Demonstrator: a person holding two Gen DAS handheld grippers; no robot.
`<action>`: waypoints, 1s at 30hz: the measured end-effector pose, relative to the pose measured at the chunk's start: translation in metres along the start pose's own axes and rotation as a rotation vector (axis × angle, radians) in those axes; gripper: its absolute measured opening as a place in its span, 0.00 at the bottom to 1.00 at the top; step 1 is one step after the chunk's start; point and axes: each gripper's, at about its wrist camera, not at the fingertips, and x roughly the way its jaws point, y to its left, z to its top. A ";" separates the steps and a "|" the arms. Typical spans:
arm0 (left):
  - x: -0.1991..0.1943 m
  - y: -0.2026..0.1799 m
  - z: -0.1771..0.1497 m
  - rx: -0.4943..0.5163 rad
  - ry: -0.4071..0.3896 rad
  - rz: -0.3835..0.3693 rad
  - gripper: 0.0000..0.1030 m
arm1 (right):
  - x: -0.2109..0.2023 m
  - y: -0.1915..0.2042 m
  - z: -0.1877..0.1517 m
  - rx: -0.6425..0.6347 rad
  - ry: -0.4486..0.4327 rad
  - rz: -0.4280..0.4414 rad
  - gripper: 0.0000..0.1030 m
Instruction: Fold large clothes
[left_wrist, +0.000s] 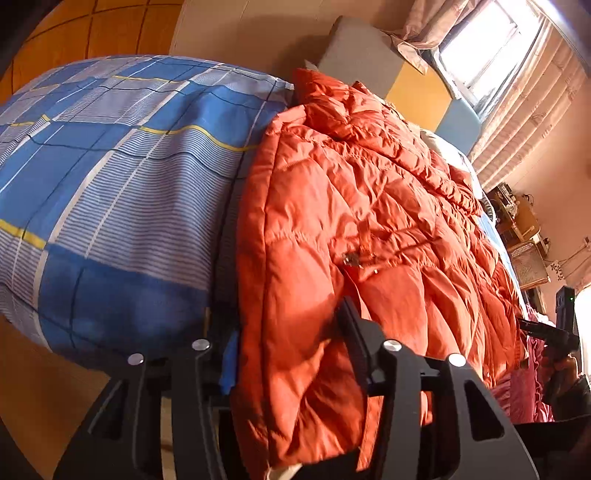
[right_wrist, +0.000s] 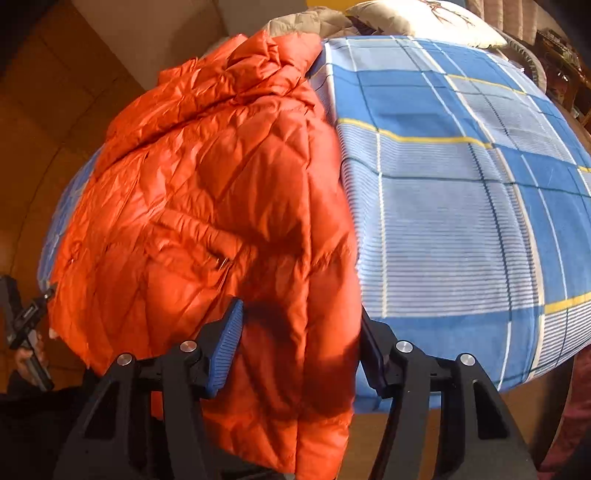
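Note:
An orange quilted down jacket (left_wrist: 369, 206) lies spread on a bed with a blue plaid cover (left_wrist: 110, 166). In the left wrist view my left gripper (left_wrist: 291, 350) straddles a thick hanging edge of the jacket, jaws wide, fabric between the fingers. In the right wrist view the same jacket (right_wrist: 221, 177) lies on the plaid cover (right_wrist: 461, 184), and my right gripper (right_wrist: 303, 343) also straddles a hanging corner, with its blue pad (right_wrist: 225, 343) beside the fabric. Whether either grips the cloth firmly is unclear. The other gripper (right_wrist: 26, 325) shows at far left.
A headboard with grey, yellow and blue panels (left_wrist: 373, 62) stands behind the bed, by a curtained window (left_wrist: 491, 48). Shelves with clutter (left_wrist: 521, 229) are at the right. A pale pillow (right_wrist: 424, 18) lies at the bed's far end. Wooden floor (right_wrist: 44, 129) surrounds the bed.

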 end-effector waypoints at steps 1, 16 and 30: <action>-0.001 -0.002 -0.003 0.012 0.002 0.000 0.36 | 0.002 0.001 -0.005 -0.007 0.011 0.001 0.55; -0.064 -0.010 0.001 0.111 -0.082 -0.056 0.05 | -0.069 0.034 -0.008 -0.163 -0.075 0.055 0.12; -0.128 0.003 0.048 0.046 -0.247 -0.254 0.05 | -0.146 0.053 0.025 -0.186 -0.295 0.154 0.11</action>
